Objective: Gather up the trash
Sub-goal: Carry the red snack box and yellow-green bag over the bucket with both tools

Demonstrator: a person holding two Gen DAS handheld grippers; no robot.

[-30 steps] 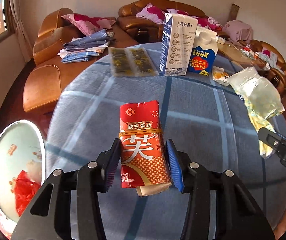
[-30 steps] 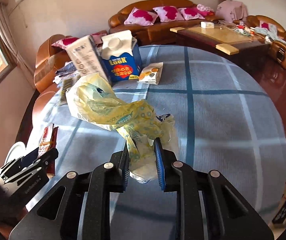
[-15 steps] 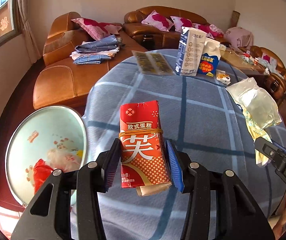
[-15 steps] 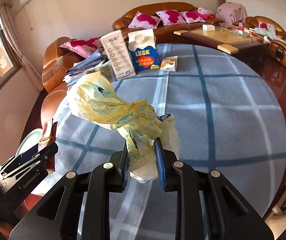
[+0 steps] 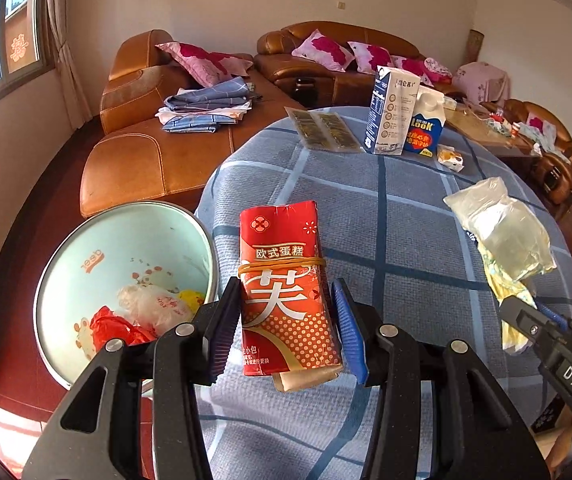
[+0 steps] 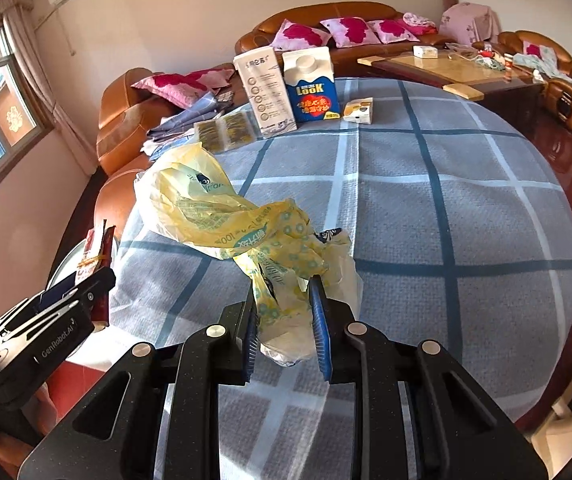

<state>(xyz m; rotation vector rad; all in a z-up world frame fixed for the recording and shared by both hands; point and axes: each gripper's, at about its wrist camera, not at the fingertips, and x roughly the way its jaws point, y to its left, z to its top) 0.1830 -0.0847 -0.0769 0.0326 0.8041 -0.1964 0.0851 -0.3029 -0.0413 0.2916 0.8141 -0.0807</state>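
Observation:
My left gripper (image 5: 286, 312) is shut on a red snack package (image 5: 286, 280) bound with a rubber band, held above the table's left edge. Beside and below it stands a pale green trash bin (image 5: 85, 264) with red and white plastic inside. My right gripper (image 6: 283, 320) is shut on a crumpled yellow plastic bag (image 6: 221, 216), which hangs over the blue plaid tablecloth (image 6: 446, 208). The left wrist view also catches that bag (image 5: 506, 232) at the right, with the right gripper's body below it. The right wrist view has the left gripper's body at lower left.
At the table's far side stand a white milk carton (image 5: 390, 112), a blue Look carton (image 5: 426, 128), a small snack box (image 5: 450, 158) and a flat clear packet (image 5: 322, 128). Brown leather sofas (image 5: 145, 152) with pillows and folded cloth lie beyond, with a coffee table (image 6: 446, 68) to the right.
Both grippers have drawn back towards the table's near left edge with their loads. The trash bin has come much further into the left wrist view, close beside the red package.

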